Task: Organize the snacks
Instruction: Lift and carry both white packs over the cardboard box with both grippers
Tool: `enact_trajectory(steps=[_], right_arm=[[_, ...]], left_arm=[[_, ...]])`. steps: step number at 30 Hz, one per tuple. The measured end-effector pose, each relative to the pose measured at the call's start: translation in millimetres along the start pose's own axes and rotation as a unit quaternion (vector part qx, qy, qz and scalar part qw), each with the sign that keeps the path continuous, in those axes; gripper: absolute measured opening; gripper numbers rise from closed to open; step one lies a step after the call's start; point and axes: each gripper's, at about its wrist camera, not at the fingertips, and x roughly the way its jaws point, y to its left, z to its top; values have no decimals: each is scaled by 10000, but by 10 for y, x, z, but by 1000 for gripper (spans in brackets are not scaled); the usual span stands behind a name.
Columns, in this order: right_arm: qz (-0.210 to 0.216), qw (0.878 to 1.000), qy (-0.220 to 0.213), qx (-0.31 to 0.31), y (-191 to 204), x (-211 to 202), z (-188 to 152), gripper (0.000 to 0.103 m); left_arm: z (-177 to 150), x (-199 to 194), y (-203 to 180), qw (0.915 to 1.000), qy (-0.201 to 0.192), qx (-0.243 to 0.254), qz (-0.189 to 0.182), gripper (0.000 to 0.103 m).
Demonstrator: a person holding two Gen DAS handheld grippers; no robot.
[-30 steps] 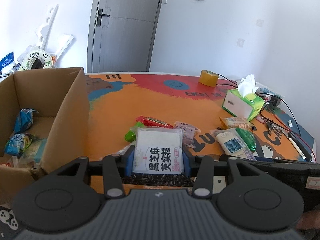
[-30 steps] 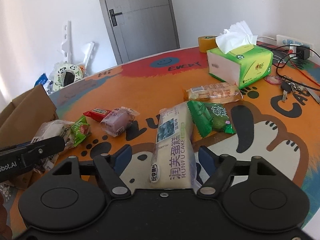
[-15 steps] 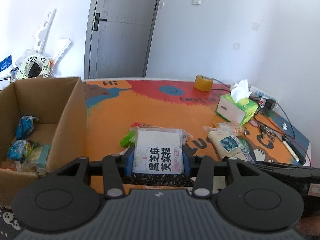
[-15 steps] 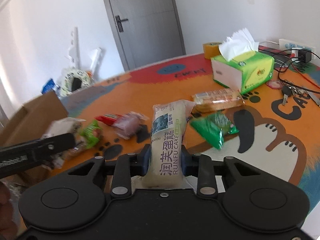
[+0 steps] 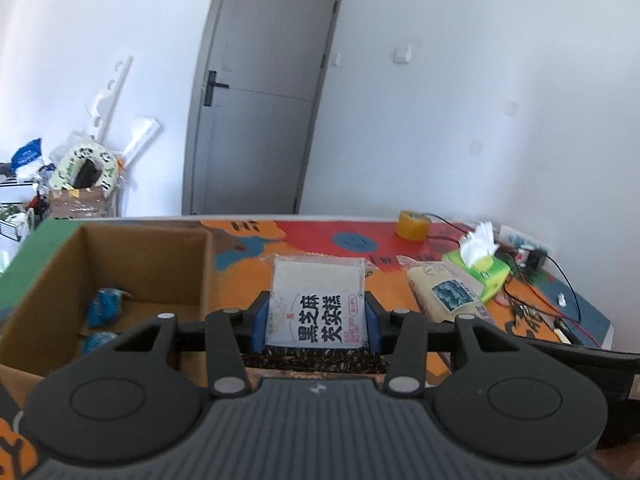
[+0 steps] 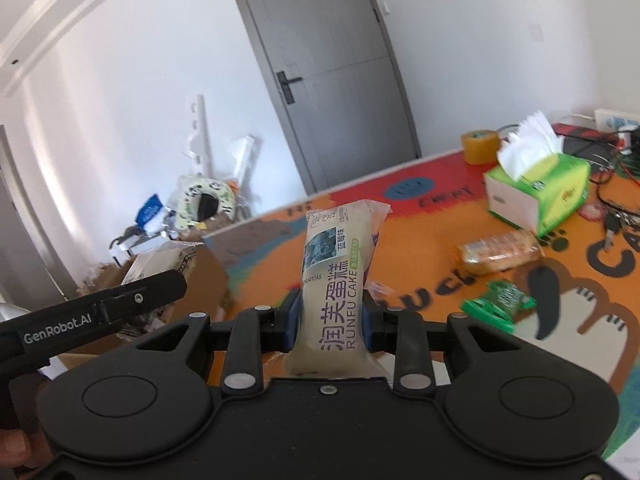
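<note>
With blue packets (image 5: 105, 307) already lying in the cardboard box (image 5: 44, 280) at left of frame, a sesame cake packet (image 5: 317, 304) is clamped by the left gripper (image 5: 316, 322) and a Runfu cake (image 6: 335, 276) by the right gripper (image 6: 332, 322), while a biscuit pack (image 6: 498, 250) and green packet (image 6: 498, 302) are left on the table (image 6: 440, 292) at right.

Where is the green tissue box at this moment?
The green tissue box stands on the table's far right side in the right wrist view, just right of the yellow tape roll and behind a biscuit packet.
</note>
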Motion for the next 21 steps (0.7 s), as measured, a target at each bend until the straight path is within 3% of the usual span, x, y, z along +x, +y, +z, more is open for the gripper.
enact_trajectory(steps=[21], right_arm=[[795,9961,115,-366,825,481,144,30]], left_arm=[[278,-239,972,9946,-359,-569,787,46]])
